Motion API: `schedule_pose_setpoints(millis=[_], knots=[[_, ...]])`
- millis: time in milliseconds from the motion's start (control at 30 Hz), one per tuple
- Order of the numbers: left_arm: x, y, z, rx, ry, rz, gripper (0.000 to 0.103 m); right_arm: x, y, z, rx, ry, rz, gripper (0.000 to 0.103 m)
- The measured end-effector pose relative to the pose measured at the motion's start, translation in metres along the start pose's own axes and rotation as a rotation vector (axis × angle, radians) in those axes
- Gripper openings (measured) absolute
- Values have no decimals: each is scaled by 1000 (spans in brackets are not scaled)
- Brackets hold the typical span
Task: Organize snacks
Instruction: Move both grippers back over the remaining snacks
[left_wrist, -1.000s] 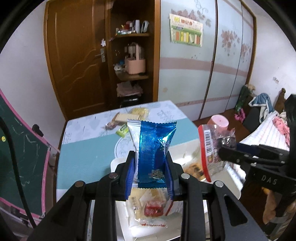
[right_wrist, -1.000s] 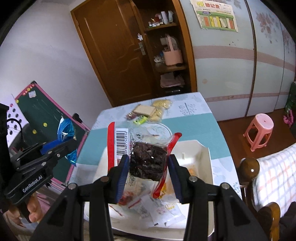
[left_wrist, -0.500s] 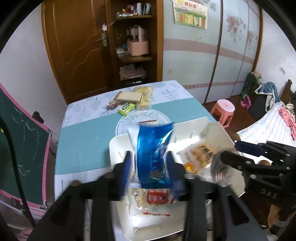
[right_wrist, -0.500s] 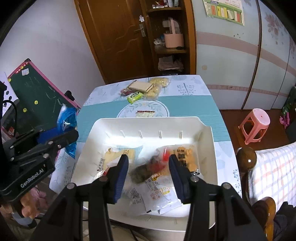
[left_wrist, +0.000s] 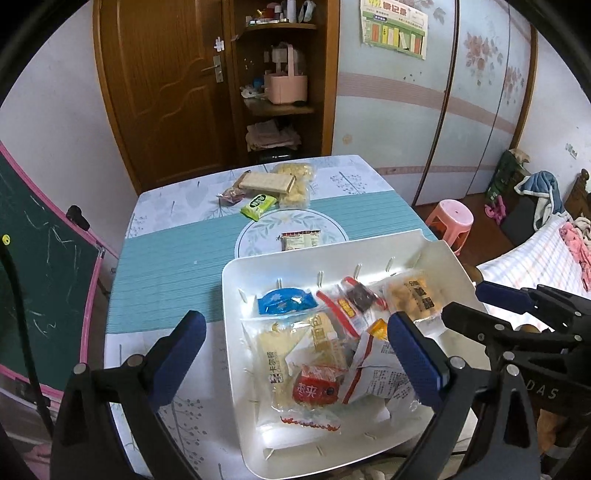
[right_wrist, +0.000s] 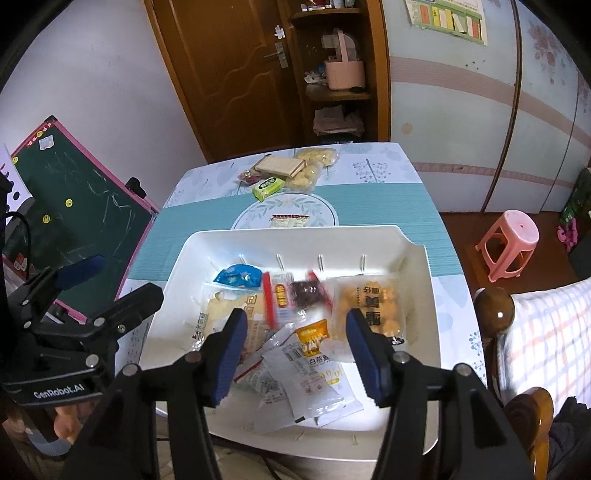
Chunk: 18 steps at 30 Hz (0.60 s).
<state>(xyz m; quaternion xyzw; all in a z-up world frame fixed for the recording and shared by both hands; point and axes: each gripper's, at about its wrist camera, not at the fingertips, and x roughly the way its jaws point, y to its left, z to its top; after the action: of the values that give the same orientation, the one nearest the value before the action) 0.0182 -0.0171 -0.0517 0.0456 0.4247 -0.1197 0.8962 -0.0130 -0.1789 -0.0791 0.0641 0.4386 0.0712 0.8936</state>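
A white tray (left_wrist: 295, 255) (right_wrist: 295, 232) at the table's near edge holds several snack packets. Among them lie a blue foil packet (left_wrist: 286, 301) (right_wrist: 238, 275) and a red-edged clear packet of dark snack (left_wrist: 358, 297) (right_wrist: 303, 293), side by side at the tray's far side. My left gripper (left_wrist: 299, 350) hovers over the tray's left part, its jaws opening wide with nothing pressed between them. My right gripper (right_wrist: 295, 354) hovers over the tray's middle, jaws also opening and holding nothing. Each gripper shows in the other's view: the right gripper (left_wrist: 467, 301), the left gripper (right_wrist: 118, 282).
Loose snacks lie at the table's far end: a green packet (left_wrist: 258, 203), a wafer pack (left_wrist: 267, 181), a yellow bag (left_wrist: 295, 181), a small red candy (left_wrist: 231, 195). Another packet (left_wrist: 300, 238) lies just beyond the tray. A chalkboard (right_wrist: 85, 206) stands left, a pink stool (right_wrist: 509, 240) right.
Both grippers came down over the tray and opened. The blue packet left the left gripper and the dark red-edged packet left the right one; both now lie in the tray.
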Motion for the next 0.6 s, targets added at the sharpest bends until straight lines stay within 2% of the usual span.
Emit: schedule_pose_setpoints(millis=[600], knots=[[6, 0, -4, -11, 20, -9, 98, 9, 1, -2, -2, 38, 12, 56]])
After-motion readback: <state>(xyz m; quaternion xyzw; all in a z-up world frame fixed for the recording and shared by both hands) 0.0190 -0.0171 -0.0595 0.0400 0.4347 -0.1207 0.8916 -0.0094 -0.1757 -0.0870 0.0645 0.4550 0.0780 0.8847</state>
